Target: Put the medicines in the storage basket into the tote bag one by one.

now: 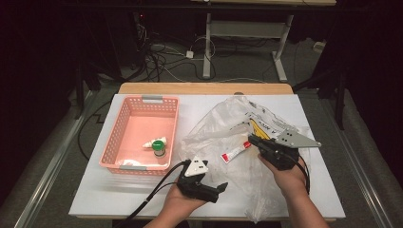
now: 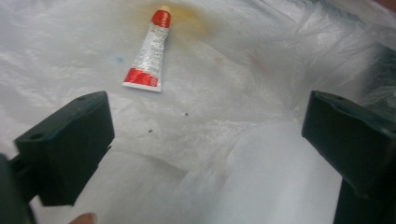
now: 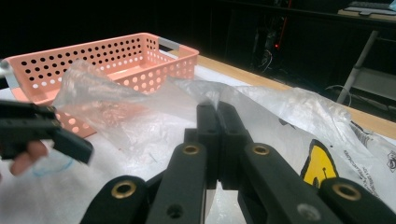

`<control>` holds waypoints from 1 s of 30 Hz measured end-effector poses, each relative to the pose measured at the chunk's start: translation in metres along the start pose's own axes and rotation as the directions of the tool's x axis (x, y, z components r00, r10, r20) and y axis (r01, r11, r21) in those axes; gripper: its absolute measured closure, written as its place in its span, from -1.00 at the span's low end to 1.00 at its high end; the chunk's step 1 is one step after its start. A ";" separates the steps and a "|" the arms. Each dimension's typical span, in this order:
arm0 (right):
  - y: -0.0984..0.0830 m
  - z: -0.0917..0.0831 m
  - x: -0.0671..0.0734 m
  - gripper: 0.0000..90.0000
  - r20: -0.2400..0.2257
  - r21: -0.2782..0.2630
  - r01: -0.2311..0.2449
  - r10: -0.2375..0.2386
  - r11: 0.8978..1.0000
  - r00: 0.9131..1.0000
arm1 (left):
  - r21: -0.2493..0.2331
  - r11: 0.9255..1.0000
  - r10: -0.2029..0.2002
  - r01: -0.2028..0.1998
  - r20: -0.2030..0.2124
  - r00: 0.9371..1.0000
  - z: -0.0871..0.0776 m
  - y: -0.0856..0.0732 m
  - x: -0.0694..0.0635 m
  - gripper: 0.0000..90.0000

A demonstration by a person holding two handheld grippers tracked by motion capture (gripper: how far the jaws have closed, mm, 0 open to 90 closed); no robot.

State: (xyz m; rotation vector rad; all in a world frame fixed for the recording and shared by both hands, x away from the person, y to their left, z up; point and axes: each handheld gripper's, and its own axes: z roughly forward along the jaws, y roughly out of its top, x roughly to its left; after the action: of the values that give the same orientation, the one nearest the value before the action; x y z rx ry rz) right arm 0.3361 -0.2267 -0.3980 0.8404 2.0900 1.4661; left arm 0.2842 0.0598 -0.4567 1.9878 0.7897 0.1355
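Plastic dominates the scene: a large clear plastic bag lies crumpled across the right half of the white table, thin, limp and slick, the kind of film that gives no resistance and slides between pads unless pinched at a fold. The right gripper holds it that way, jaws pressed together on a ridge of the film near the bag's mouth, lifting it into a tent in the right gripper view. To the left stands the pink basket, perforated and stiff, with a small green-capped bottle and a white piece beside it lying inside. The left gripper hovers near the table's front edge, jaws spread wide with nothing between them, aimed toward the bag. Smallest is the red-and-white tube, lying flat inside the bag, cap pointing away from the left gripper. It looks light, soft-walled and likely to dent; a grip across the flat crimped end or mid-body, squeezed gently, seems safest, since the rounded cap end could slip away.
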 end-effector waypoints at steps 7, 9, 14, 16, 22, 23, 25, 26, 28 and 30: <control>-0.001 -0.001 -0.001 1.00 0.002 -0.001 -0.003 0.003 1.000 1.000 | -0.016 1.000 -0.008 0.008 -0.020 1.000 -0.024 -0.007 0.004 -1.00; 0.000 -0.001 0.000 1.00 0.004 0.001 0.002 -0.002 1.000 1.000 | -0.024 1.000 -0.014 0.013 -0.021 1.000 -0.029 -0.009 0.004 -1.00; 0.001 -0.002 0.001 1.00 0.002 -0.006 -0.001 0.001 1.000 1.000 | -0.034 0.999 -0.008 0.007 -0.047 0.999 -0.042 -0.011 0.006 -1.00; 0.001 -0.002 0.001 1.00 0.001 -0.006 -0.002 0.002 1.000 1.000 | -0.031 0.999 -0.009 0.007 -0.056 0.998 -0.048 -0.011 0.007 -1.00; 0.000 -0.001 0.002 1.00 -0.005 0.000 0.000 0.000 1.000 1.000 | -0.030 0.999 -0.026 0.023 -0.080 0.997 -0.060 -0.010 0.017 -1.00; -0.001 -0.001 0.002 1.00 -0.006 -0.001 -0.001 0.001 1.000 1.000 | -0.030 0.999 -0.029 0.026 -0.077 0.997 -0.062 -0.010 0.019 -1.00; -0.001 -0.001 0.002 1.00 -0.007 0.000 0.001 -0.001 1.000 1.000 | -0.034 0.999 -0.031 0.028 -0.089 0.996 -0.066 -0.009 0.023 -1.00; -0.001 -0.002 0.002 1.00 -0.007 0.000 0.000 0.000 1.000 1.000 | -0.037 0.999 -0.033 0.029 -0.095 0.995 -0.068 -0.009 0.024 -1.00; -0.001 -0.003 0.001 1.00 -0.005 -0.001 0.001 -0.001 1.000 1.000 | -0.045 0.999 -0.036 0.031 -0.110 0.993 -0.072 -0.008 0.028 -1.00; -0.001 -0.003 0.000 1.00 -0.009 -0.003 -0.001 0.001 1.000 1.000 | -0.052 0.998 -0.046 0.040 -0.119 0.992 -0.077 -0.008 0.031 -1.00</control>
State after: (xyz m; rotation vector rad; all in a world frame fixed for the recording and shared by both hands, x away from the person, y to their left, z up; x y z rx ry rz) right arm 0.3337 -0.2289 -0.3981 0.8349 2.0934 1.4763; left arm 0.2741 0.1379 -0.4290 1.9280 0.8979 0.2495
